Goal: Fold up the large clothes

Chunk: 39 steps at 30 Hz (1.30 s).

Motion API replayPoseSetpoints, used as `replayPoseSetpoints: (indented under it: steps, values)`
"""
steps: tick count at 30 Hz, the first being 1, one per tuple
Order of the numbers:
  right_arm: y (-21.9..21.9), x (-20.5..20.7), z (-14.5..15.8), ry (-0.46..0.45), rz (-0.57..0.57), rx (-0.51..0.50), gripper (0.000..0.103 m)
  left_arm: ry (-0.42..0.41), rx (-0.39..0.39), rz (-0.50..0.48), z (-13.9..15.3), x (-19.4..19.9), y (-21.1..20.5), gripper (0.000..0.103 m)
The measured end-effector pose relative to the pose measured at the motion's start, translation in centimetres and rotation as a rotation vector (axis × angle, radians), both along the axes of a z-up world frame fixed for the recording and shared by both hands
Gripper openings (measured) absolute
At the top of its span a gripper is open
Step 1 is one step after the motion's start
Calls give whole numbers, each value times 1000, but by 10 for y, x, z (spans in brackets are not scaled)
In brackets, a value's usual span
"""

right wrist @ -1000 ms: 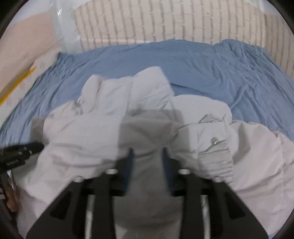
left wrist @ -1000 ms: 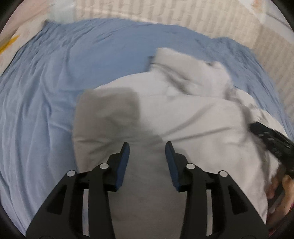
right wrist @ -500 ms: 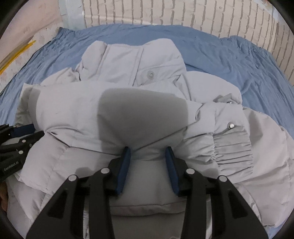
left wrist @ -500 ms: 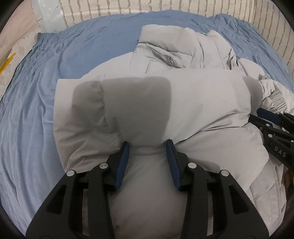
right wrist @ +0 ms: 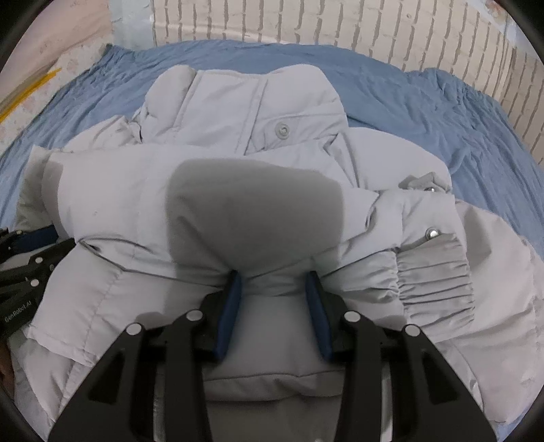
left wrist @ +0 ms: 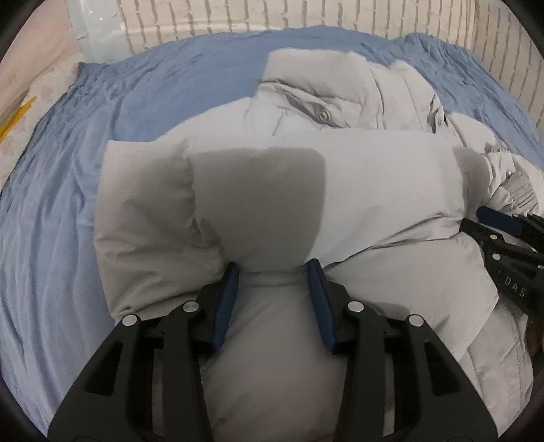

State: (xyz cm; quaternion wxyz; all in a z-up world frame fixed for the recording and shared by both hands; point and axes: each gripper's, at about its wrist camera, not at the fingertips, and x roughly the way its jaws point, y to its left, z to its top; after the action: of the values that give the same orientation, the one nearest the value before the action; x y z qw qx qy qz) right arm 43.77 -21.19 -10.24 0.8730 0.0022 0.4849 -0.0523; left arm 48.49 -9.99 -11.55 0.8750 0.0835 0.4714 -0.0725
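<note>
Jacket point(left wrist: 380, 176), pale grey and puffy with quilted panels, lies on a wrinkled blue sheet point(left wrist: 68, 210) spread over a bed, with a white brick wall point(right wrist: 306, 23) behind. Its lower part is folded up over the body, so a thick padded roll crosses the middle. Above that roll the stand-up collar point(right wrist: 238, 98) shows, with a round grey snap button point(right wrist: 282, 129) on the front flap. At the right in the right wrist view lies a sleeve cuff point(right wrist: 435, 272) with gathered elastic and a metal snap point(right wrist: 432, 233).

Left gripper point(left wrist: 273, 272) has the folded edge bunched between its blue pads, part-way open around the thick fabric; its jaws have just been opening a little, though the padding fills the gap and the pads press its sides. Right gripper point(right wrist: 273, 280) is likewise part-way closed, pinching a fold of the same roll. Each gripper shows at the edge of the other's view, both low on the near side of the jacket
</note>
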Motion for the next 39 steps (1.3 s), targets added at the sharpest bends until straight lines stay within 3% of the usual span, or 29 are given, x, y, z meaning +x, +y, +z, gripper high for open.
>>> replayPoseSetpoints:
  steps: [2,4,5,6,9,12,17,24,27,30,36,38,39]
  values:
    - [-2,-5,7,2,1,19,42,-21,68,12,7,-9,-2,61]
    - [-7,-15,21,-1,11,47,48,-41,148,41,17,-18,-3,96]
    - [-11,-22,28,-16,14,58,62,-50,153,43,24,-23,-2,100]
    - [-19,-33,41,-49,7,67,71,-54,126,29,30,-28,-1,100]
    - [-54,-72,73,-119,-82,40,83,-43,24,-16,46,-43,3,100]
    - [-107,-111,90,-157,-226,-1,88,-71,-3,-22,60,-59,6,100]
    - [-209,-160,83,-93,-483,-53,90,-116,-45,10,76,-69,10,100]
    - [-310,-232,70,-62,-734,-65,90,-108,-252,45,90,-82,20,100]
    - [-338,-251,59,-36,-812,-36,90,-56,-236,41,87,-81,17,100]
    - [-353,-263,41,-72,-861,104,90,-59,-141,14,87,-83,9,100]
    - [-368,-241,29,-109,-876,164,91,-84,-70,-31,93,-91,0,100]
    - [-368,-226,28,-84,-835,151,84,-97,-31,-50,95,-92,-1,100]
    - [-369,-218,24,-61,-813,152,74,-101,-22,-51,95,-92,0,100]
